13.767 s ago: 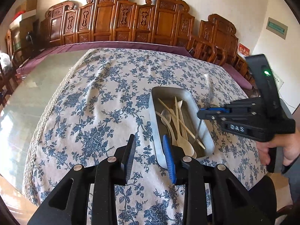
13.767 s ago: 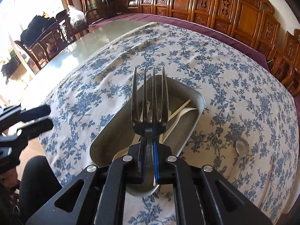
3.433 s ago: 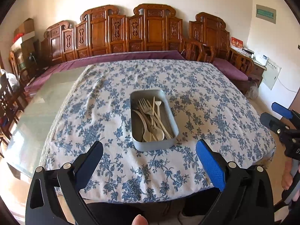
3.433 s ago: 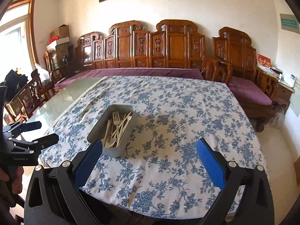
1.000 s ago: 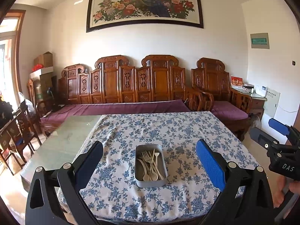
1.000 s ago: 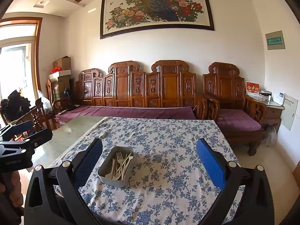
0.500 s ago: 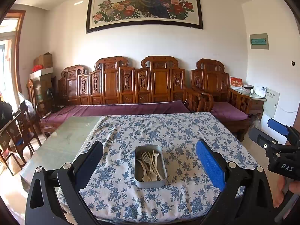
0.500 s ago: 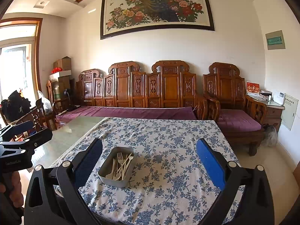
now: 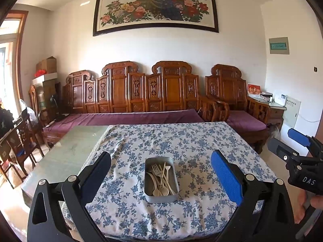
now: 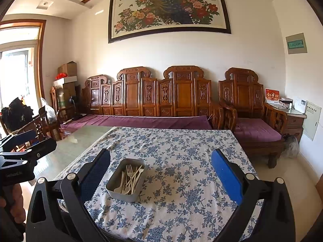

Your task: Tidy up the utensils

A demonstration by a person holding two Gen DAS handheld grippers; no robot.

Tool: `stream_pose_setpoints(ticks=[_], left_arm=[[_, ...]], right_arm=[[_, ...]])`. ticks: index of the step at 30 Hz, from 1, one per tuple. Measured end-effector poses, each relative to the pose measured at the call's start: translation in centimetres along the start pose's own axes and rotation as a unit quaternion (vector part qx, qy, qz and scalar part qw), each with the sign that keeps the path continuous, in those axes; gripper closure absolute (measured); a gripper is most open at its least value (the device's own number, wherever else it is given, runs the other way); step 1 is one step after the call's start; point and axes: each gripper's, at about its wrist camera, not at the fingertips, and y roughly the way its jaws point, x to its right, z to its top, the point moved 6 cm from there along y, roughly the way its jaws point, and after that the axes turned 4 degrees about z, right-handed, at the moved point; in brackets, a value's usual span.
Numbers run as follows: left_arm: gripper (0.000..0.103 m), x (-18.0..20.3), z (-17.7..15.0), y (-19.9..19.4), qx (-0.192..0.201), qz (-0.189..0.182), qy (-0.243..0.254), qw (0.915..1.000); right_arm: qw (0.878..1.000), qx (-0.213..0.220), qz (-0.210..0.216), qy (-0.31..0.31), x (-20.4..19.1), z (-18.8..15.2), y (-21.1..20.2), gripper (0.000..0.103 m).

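Utensils [image 9: 161, 178] are lying in the tin [image 9: 161, 198], lower centre of both frames, on the tablecloth [image 9: 181, 141]. Left gripper [image 9: 160, 179] and right gripper [image 10: 160, 178] are hanging spread wide at the bottom, gripping nothing, apart from the tin.

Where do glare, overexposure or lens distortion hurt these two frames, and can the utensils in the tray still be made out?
Left wrist view: straight lines bow near the dark rim; the window at far left is washed out; the fork in the tray reads clearly. Right wrist view: the window is blown out to white, the bare tabletop shows sheen, and the utensils overlap, so counting is uncertain.
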Motion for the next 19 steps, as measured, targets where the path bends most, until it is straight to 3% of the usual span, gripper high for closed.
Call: stream_pose_setpoints(ticks=[19], left_arm=[[0.007, 0.16, 0.23, -0.07, -0.003, -0.003, -0.001, 1.0]], right_arm=[[1.0, 0.001, 0.002, 0.002, -0.3, 0.26, -0.01, 0.002]])
